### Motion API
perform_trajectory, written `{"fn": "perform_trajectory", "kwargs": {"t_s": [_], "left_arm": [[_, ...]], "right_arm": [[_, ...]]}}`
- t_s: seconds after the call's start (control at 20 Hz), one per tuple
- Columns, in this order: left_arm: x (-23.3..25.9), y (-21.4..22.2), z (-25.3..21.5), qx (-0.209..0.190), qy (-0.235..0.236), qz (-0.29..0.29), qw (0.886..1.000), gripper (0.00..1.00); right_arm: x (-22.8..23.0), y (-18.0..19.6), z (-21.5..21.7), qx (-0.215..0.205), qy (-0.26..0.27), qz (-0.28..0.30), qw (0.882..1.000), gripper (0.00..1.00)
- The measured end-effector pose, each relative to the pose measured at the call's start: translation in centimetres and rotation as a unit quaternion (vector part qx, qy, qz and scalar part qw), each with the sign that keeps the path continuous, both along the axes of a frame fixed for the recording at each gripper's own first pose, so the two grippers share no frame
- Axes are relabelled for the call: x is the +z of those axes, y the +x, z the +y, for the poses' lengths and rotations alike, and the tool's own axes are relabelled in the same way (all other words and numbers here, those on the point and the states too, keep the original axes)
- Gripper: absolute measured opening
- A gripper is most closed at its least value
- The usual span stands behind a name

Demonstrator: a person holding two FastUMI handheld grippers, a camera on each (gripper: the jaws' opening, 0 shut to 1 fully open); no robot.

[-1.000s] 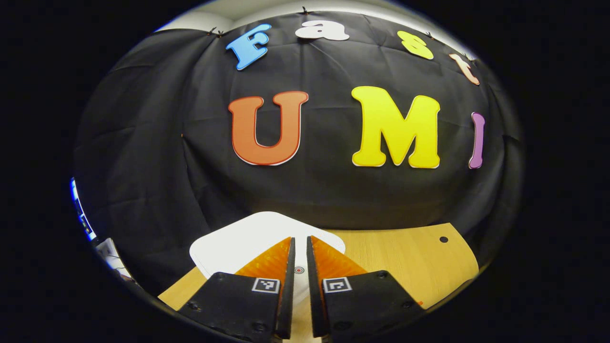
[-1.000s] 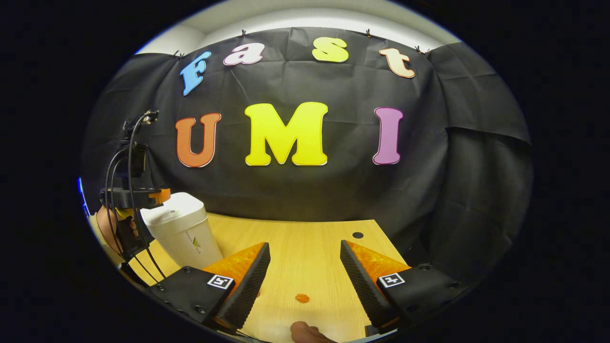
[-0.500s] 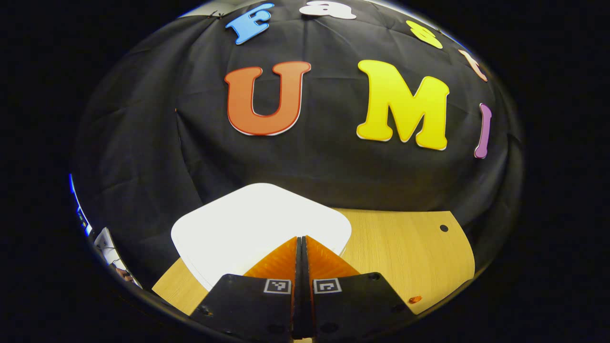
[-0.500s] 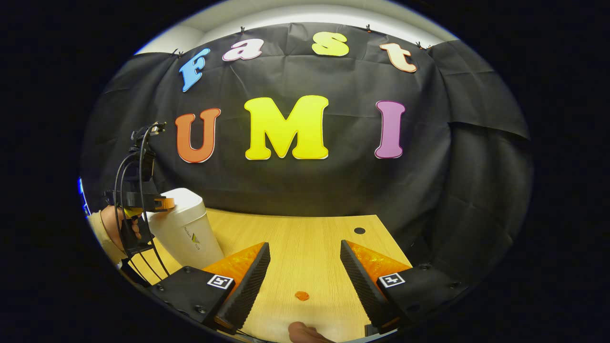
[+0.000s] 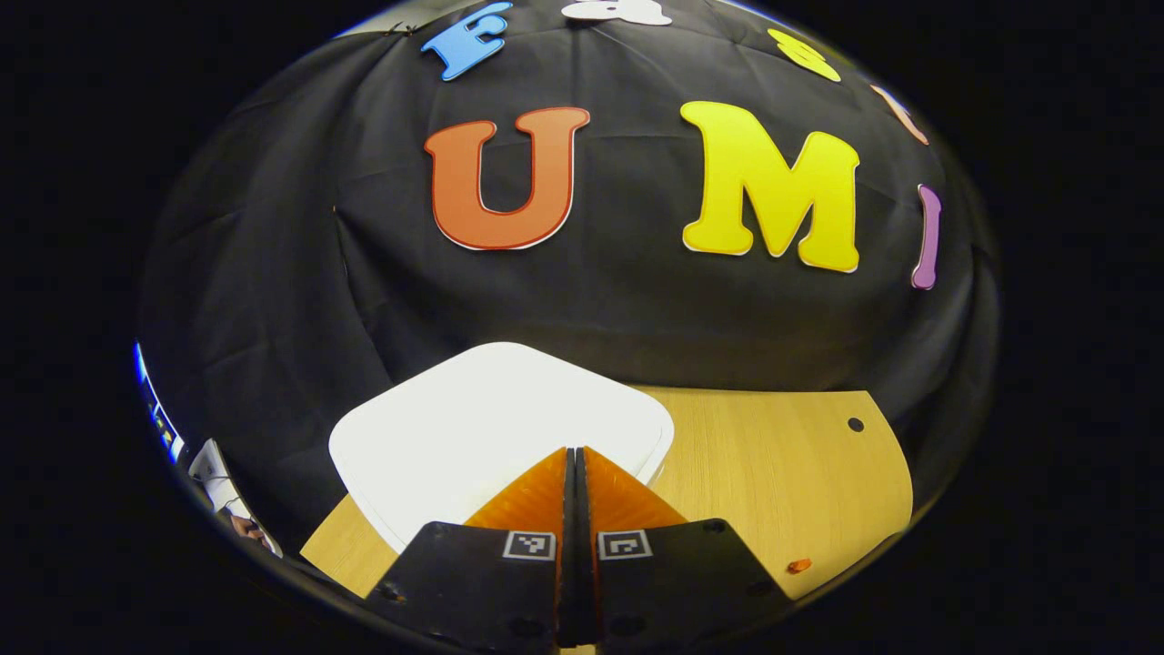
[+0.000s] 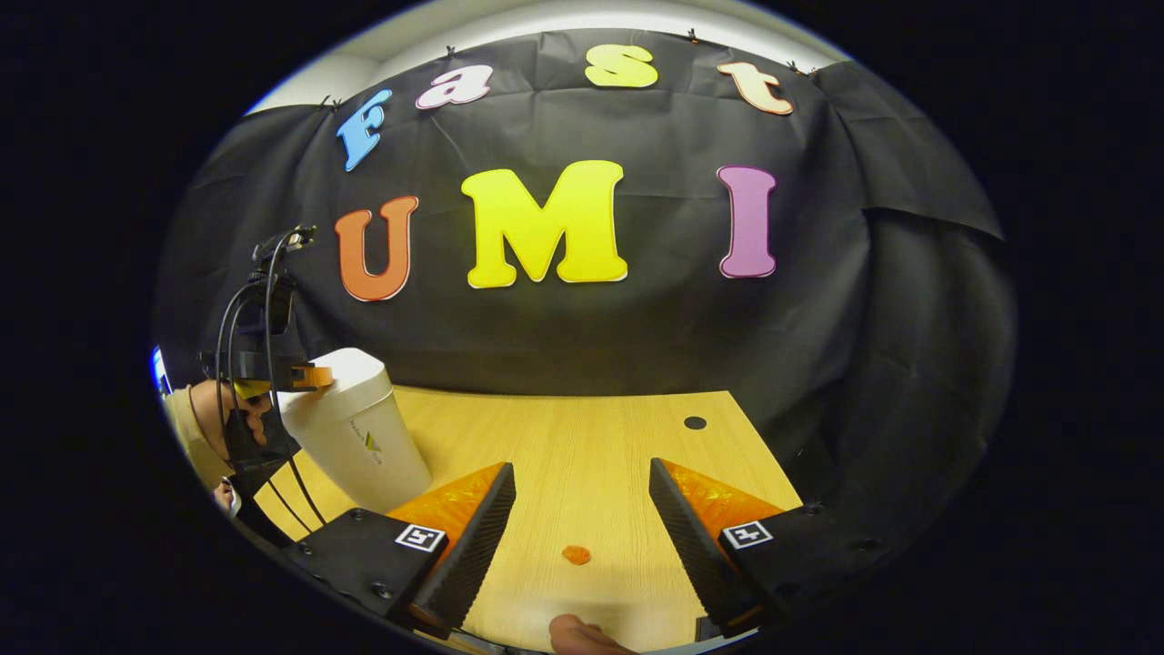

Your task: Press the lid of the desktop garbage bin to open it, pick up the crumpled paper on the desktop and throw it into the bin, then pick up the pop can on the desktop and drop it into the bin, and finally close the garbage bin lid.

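Wooden desktop [image 6: 582,455] fronts the black cloth wall. Nearest, the right gripper [image 6: 582,482] hangs with fingers spread wide over an orange dot [image 6: 575,554]. Farther left, the left gripper [image 5: 575,455], fingers clenched together, sits over the white bin's [image 6: 359,437] closed lid [image 5: 473,418].

L gripper [image 5: 575,455] fingers together; R gripper [image 6: 582,478] fingers apart.

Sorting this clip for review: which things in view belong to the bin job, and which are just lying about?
Job:
white bin
its shut lid
left gripper, fingers together over the lid
right gripper, fingers apart

Lying about:
small orange scrap on the table
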State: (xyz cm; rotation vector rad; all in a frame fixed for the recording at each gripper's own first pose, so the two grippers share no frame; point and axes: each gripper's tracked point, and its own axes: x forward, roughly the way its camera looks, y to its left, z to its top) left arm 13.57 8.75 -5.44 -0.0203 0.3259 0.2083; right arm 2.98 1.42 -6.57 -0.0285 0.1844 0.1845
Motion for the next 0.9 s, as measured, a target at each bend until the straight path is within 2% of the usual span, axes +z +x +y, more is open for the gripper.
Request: {"fn": "perform_trajectory", "kwargs": {"t_s": [0.1, 0.2, 0.35, 0.6, 0.7, 0.75, 0.85, 0.9], "left_arm": [[0.3, -0.3, -0.4, 0.01, -0.002, 0.007, 1.0, 0.03], [2.8, -0.8, -1.2, 0.014, 0.003, -0.022, 1.0, 0.03], [7.4, -1.7, -2.4, 0.015, 0.036, -0.073, 0.997, 0.03], [9.2, -4.2, -4.4, 0.044, 0.029, -0.079, 0.996, 0.04], [9.0, -5.4, -5.5, 0.052, 0.009, -0.083, 0.995, 0.1], [8.7, -5.9, -6.0, 0.055, 0.0, -0.085, 0.995, 0.24], [7.0, -7.4, -6.5, 0.069, -0.009, -0.064, 0.995, 0.37], [6.2, -8.1, -7.0, 0.067, -0.012, -0.056, 0.996, 0.41]], "right_arm": [[-0.2, 0.4, -0.6, 0.004, 0.008, 0.007, 1.0, 0.94], [-0.4, 0.9, -1.1, 0.012, 0.016, 0.01, 1.0, 0.93], [-0.1, 1.9, -2.0, 0.024, -0.003, -0.01, 1.0, 0.94], [-0.7, 3.6, -3.2, 0.061, -0.01, -0.006, 0.998, 0.94], [-1.4, 4.2, -3.9, 0.07, -0.012, 0.001, 0.997, 0.94], [-2.1, 4.4, -4.2, 0.075, -0.017, 0.01, 0.997, 0.94], [-3.3, 4.8, -4.8, 0.076, -0.021, 0.021, 0.997, 0.94], [-3.6, 4.9, -4.7, 0.079, -0.021, 0.022, 0.996, 0.95]]}}
